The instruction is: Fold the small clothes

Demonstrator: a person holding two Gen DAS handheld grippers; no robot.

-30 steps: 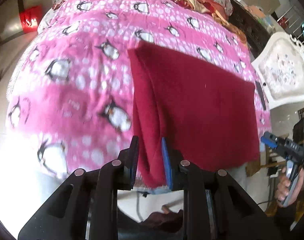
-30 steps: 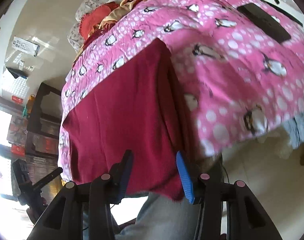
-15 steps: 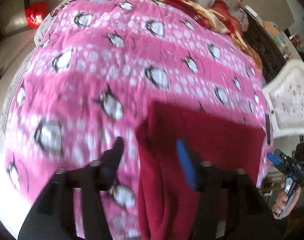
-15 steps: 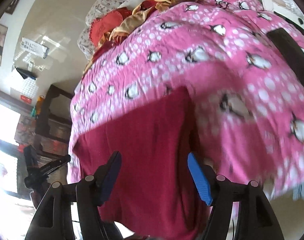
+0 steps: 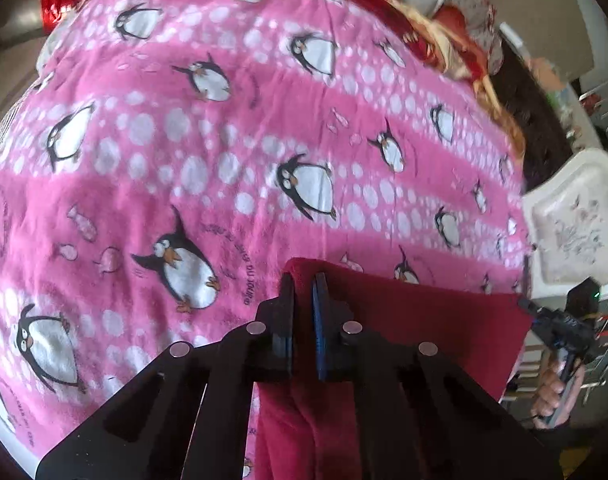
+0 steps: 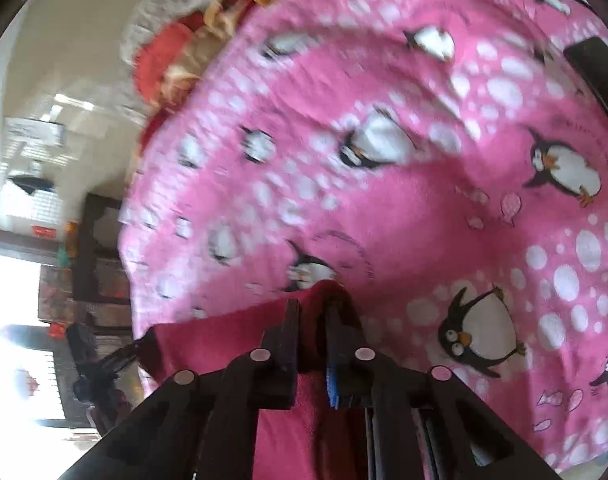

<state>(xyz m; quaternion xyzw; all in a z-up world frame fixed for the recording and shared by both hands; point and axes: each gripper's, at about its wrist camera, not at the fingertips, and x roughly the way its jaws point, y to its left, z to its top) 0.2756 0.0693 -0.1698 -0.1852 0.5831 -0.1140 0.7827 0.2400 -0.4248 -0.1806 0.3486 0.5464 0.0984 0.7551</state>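
penguin blanket (image 5: 183,140), both tongs pinching red cloth (image 5: 424,312), print unreadable

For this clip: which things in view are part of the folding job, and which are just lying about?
Part of the job:
red garment
left gripper, shut on a garment corner
right gripper, shut on the other corner

Just lying about:
penguin blanket (work surface)
black flat object
white chair
red-and-gold bedding
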